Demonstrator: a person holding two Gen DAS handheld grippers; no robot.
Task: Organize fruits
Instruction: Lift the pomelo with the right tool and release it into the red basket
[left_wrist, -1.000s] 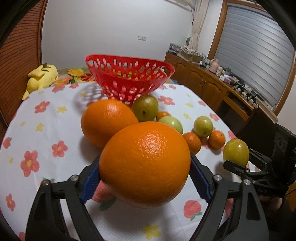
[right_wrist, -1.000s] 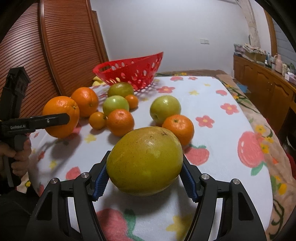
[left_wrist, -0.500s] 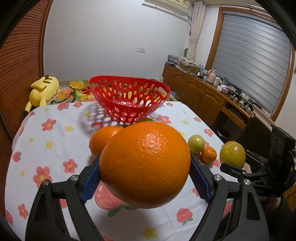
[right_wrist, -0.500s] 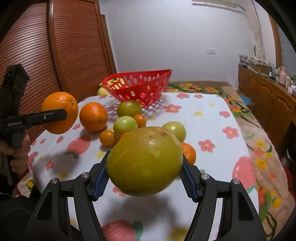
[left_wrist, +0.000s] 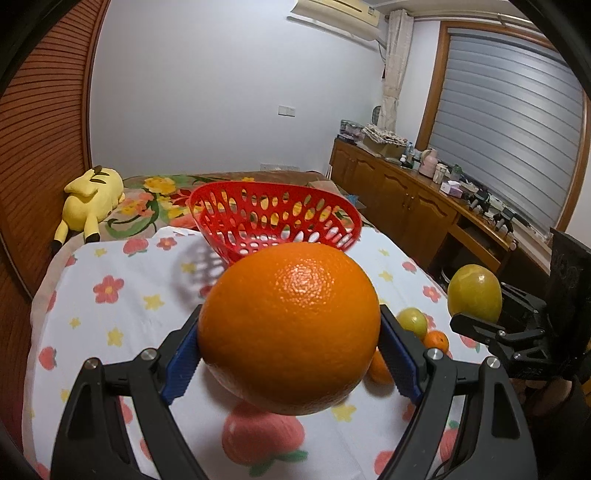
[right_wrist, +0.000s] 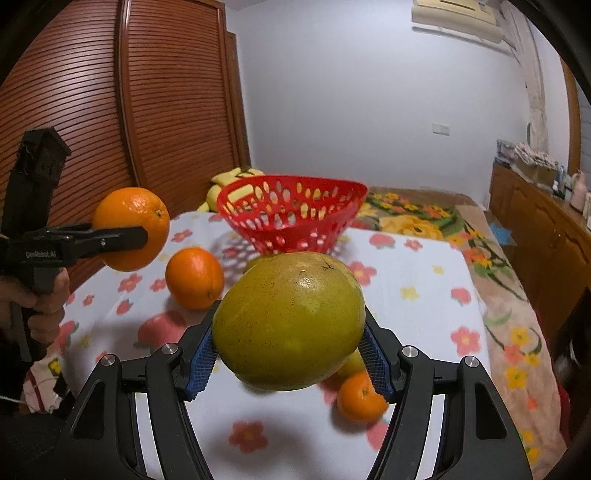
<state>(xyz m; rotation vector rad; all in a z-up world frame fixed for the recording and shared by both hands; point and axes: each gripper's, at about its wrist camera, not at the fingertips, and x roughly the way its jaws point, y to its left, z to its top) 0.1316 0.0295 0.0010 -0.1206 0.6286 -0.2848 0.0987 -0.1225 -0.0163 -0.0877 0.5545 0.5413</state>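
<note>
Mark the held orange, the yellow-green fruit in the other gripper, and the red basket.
held orange (left_wrist: 290, 332), left wrist view, middle of its peel.
yellow-green fruit (right_wrist: 290, 325), right wrist view, middle of its speckled skin.
red basket (right_wrist: 291, 218), right wrist view, on its perforated front wall.

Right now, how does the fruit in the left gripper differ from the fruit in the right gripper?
The large orange in the left gripper is bright orange, while the yellow-green fruit in the right gripper is dull with dark specks. The large orange looks round; the yellow-green fruit is more oval. Both are clamped between blue-padded fingers and held above the flowered tablecloth, short of the red basket.
</note>
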